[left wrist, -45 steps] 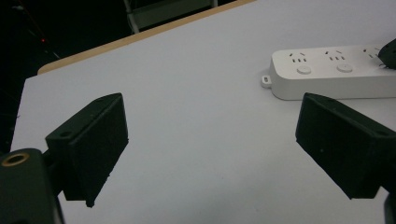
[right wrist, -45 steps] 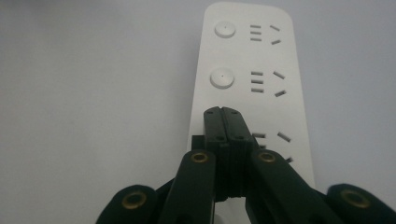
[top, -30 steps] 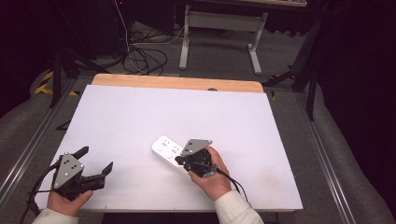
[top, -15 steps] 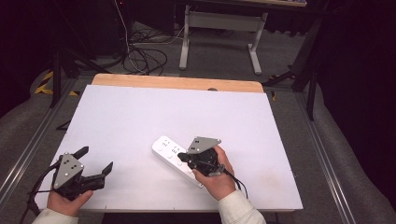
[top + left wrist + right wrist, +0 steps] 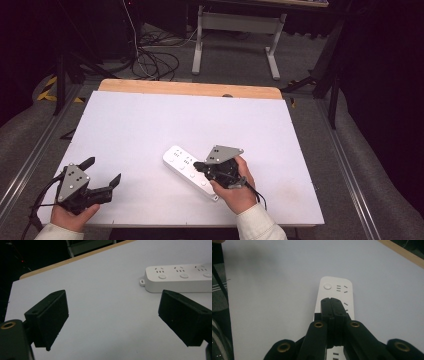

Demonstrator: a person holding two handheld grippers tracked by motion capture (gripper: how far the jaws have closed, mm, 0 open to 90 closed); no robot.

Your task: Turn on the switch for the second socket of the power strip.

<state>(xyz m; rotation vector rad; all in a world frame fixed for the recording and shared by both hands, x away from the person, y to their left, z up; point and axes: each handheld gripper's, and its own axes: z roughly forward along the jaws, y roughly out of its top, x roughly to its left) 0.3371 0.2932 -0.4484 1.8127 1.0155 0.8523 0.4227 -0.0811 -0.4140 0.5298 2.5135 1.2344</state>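
Shifted slightly right and down along the power strip [image 5: 190, 171] since a second ago, right gripper [image 5: 333, 305], jaws pressed together on nothing, tips down over the strip's top face, apparently at a button. Lying diagonally at lower centre of the high view on the white table [image 5: 150, 125], socket end toward upper left. Left gripper [image 5: 113, 320] at lower left, jaws spread wide, idle; pressing seemingly underway, outcome not readable.

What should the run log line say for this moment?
left gripper: open, idle | right gripper: shut, tips over power strip button | table: white
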